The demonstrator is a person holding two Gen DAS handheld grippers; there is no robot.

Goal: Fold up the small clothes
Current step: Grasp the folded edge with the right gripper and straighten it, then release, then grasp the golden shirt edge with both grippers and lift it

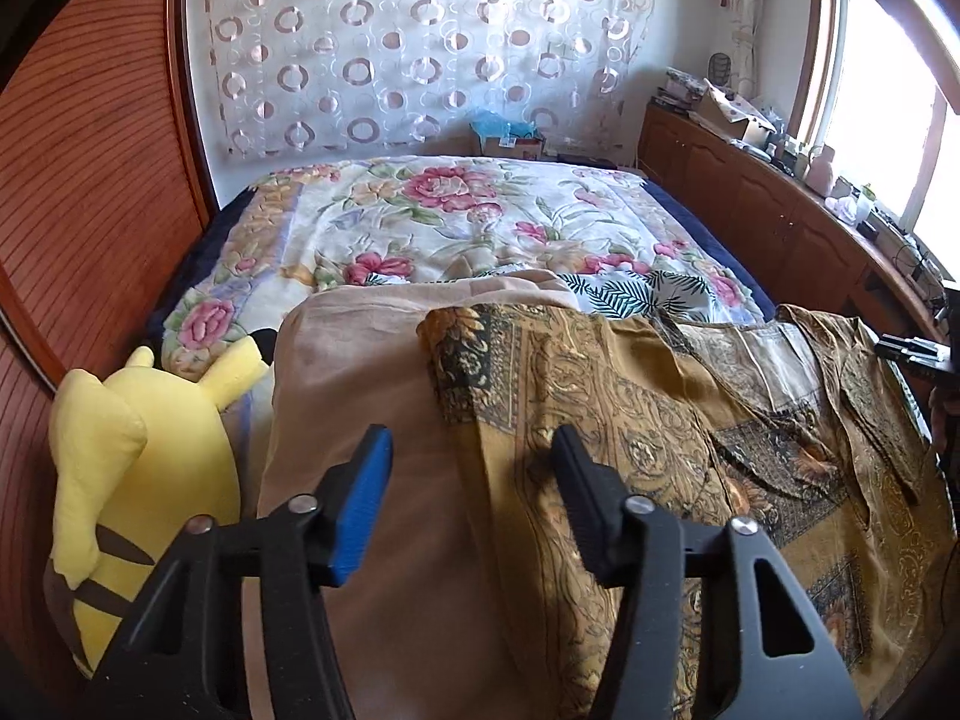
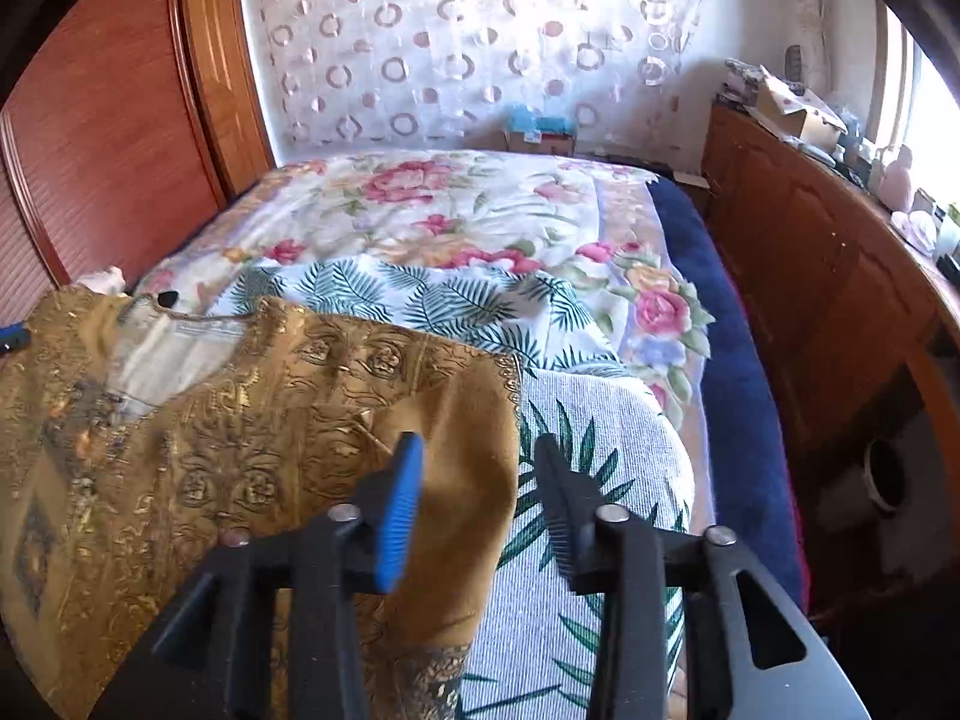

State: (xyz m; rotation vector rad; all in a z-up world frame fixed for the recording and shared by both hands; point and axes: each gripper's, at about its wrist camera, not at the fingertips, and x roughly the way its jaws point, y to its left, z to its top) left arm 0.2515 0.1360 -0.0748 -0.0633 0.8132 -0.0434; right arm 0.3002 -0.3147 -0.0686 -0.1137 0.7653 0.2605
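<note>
A mustard-gold patterned garment lies spread flat over the near end of the bed; it also shows in the right wrist view. My left gripper is open and empty, hovering just above the garment's left edge, where it meets a beige pillow. My right gripper is open and empty, above the garment's right edge, where it lies on a white palm-leaf cloth. The right gripper's tip shows at the far right of the left wrist view.
A yellow plush toy lies left of the pillow. A floral bedspread covers the bed beyond. A wooden wardrobe stands on the left. A wooden cabinet with clutter runs along the right under the window.
</note>
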